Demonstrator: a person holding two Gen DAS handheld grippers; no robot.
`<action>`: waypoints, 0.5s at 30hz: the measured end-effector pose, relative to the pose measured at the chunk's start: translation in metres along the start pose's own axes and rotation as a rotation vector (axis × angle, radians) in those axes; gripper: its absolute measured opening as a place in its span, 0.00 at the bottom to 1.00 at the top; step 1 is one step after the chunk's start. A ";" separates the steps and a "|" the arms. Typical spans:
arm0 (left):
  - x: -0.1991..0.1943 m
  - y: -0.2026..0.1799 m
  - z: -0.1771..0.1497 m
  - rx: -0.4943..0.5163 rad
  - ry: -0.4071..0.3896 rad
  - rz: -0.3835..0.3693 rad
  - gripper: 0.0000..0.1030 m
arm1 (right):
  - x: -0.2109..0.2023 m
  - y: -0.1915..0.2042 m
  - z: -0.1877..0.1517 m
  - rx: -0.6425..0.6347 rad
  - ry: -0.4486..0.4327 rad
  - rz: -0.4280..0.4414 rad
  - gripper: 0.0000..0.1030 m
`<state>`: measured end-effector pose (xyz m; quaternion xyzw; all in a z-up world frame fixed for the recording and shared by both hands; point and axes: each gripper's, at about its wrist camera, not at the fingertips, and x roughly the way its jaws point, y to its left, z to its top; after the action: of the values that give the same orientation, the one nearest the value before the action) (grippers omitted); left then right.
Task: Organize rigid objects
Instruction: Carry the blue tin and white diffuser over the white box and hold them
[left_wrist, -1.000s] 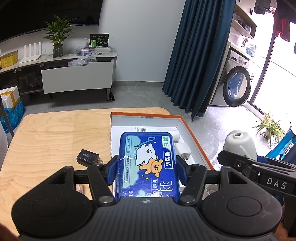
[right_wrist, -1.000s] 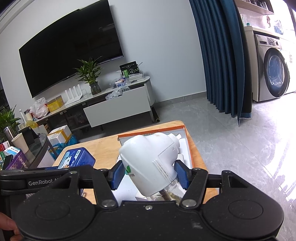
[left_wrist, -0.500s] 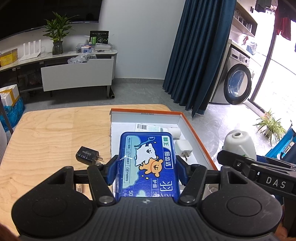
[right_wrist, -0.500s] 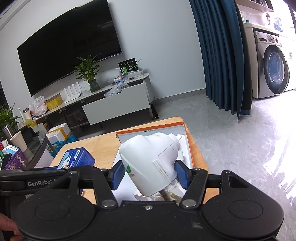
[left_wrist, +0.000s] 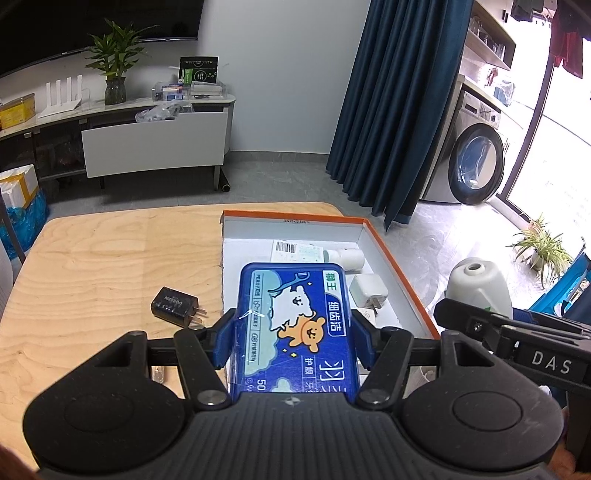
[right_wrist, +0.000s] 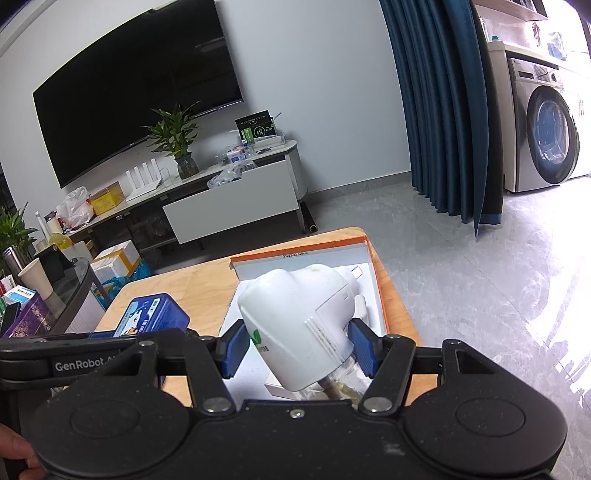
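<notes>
- Blue plastic is filling the left wrist view: the left gripper (left_wrist: 293, 341) is pinching a blue floss-pick box (left_wrist: 295, 325) by its long sides, holding it in the air over the near-left part of the orange-rimmed tray (left_wrist: 391, 266).
- White plastic is sitting between the pads of the right gripper (right_wrist: 297, 349), which is clamping a white plug-in device (right_wrist: 299, 325) with a small clear bottle under it, hanging above the tray's near end.
- Both grippers are pointing forward and tilting downward toward the tray, side by side, the right one nearer the tabletop's (left_wrist: 110, 258) right edge.
- Judging by this, the carrying step is under way, and both things are waiting to be lowered.
- Next, each piece is needing a free patch of tray floor, clear of the white charger (left_wrist: 368, 291) and small white roll (left_wrist: 351, 258) lying along the tray's right wall.
- A black charger (left_wrist: 173, 305) is lying on the tabletop just left of the tray, not yet collected.
</notes>
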<state>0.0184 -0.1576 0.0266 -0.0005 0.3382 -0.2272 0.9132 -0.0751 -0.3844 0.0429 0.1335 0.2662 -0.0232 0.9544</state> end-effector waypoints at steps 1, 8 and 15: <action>0.000 0.000 0.000 -0.001 0.001 0.000 0.61 | 0.000 0.000 -0.001 0.000 0.001 0.000 0.69; 0.004 0.004 -0.001 -0.009 0.012 0.006 0.61 | 0.006 -0.004 -0.005 0.006 0.016 -0.005 0.69; 0.011 0.007 -0.001 -0.016 0.029 0.007 0.61 | 0.011 -0.006 -0.002 0.012 0.034 -0.010 0.69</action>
<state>0.0282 -0.1556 0.0182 -0.0032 0.3530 -0.2213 0.9091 -0.0678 -0.3897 0.0343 0.1382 0.2830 -0.0274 0.9487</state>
